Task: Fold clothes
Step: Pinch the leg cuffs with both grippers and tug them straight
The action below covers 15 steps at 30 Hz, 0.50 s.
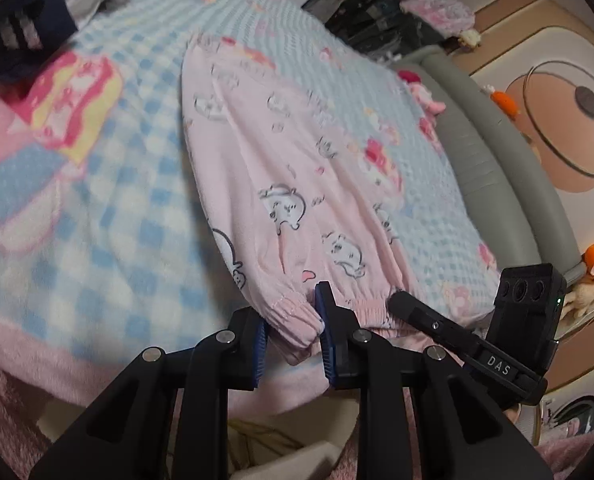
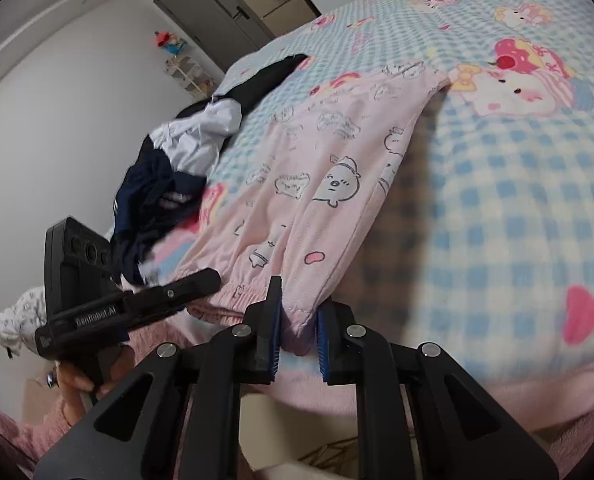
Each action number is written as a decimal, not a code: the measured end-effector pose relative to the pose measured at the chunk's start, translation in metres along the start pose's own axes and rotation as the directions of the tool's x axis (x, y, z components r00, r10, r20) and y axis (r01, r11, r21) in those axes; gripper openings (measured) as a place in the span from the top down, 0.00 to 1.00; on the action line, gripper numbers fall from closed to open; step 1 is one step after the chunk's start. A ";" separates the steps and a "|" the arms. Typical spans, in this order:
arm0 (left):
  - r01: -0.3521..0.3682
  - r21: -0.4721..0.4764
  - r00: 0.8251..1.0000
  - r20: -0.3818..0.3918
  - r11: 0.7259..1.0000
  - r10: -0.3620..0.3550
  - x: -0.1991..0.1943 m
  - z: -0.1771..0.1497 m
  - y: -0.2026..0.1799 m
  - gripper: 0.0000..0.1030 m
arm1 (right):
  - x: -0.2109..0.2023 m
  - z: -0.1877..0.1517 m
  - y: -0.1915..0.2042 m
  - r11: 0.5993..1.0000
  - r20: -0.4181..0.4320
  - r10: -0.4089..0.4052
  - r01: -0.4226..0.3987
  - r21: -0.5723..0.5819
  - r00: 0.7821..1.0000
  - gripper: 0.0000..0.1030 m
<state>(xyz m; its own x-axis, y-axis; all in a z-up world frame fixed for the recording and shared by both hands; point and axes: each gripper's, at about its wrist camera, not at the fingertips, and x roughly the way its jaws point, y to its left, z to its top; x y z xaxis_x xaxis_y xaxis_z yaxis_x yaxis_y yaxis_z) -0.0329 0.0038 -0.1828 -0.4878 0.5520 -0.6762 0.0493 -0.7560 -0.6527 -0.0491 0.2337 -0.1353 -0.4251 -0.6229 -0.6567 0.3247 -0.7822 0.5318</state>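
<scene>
Pink pyjama trousers (image 1: 281,168) with cartoon prints lie lengthwise on the blue checked blanket (image 1: 129,208), their elastic band at the near edge of the bed. My left gripper (image 1: 291,332) is shut on the left end of that band, with cloth bunched between its blue pads. My right gripper (image 2: 299,328) is shut on the band's right corner, and the trousers (image 2: 321,184) rise off the blanket (image 2: 497,208) there, casting a shadow. Each gripper shows in the other's view: the right gripper (image 1: 417,312) beside the band, the left gripper (image 2: 201,280) at the band's other end.
A heap of dark blue and white clothes (image 2: 169,176) lies at the far left of the bed, also seen as the heap (image 1: 37,12) at top left. A grey padded bed rail (image 1: 477,128) with plush toys (image 1: 593,264) borders the right side. A hand (image 2: 77,380) holds the left gripper.
</scene>
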 end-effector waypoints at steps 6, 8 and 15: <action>0.052 -0.043 0.999 -0.005 0.998 -0.052 -0.006 -0.003 0.018 0.52 | 0.029 -0.015 -0.037 0.990 -0.127 -0.013 0.030 0.135 0.992 0.79; 0.066 -0.024 0.997 0.049 0.998 -0.065 -0.020 0.003 0.017 0.48 | 0.018 -0.010 -0.040 0.987 -0.085 0.012 0.002 0.160 0.996 0.73; -0.003 0.011 0.999 0.053 1.000 0.003 -0.007 0.039 0.028 0.54 | 0.020 0.031 -0.063 0.987 -0.046 -0.067 0.073 0.145 0.997 0.72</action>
<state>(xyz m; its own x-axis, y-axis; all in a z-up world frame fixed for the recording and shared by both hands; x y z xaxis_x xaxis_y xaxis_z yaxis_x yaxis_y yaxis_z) -0.0616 -0.0347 -0.1826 -0.5330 0.5308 -0.6589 0.0411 -0.7615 -0.6468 -0.1042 0.2709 -0.1655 -0.4065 -0.5693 -0.7146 0.1671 -0.8153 0.5544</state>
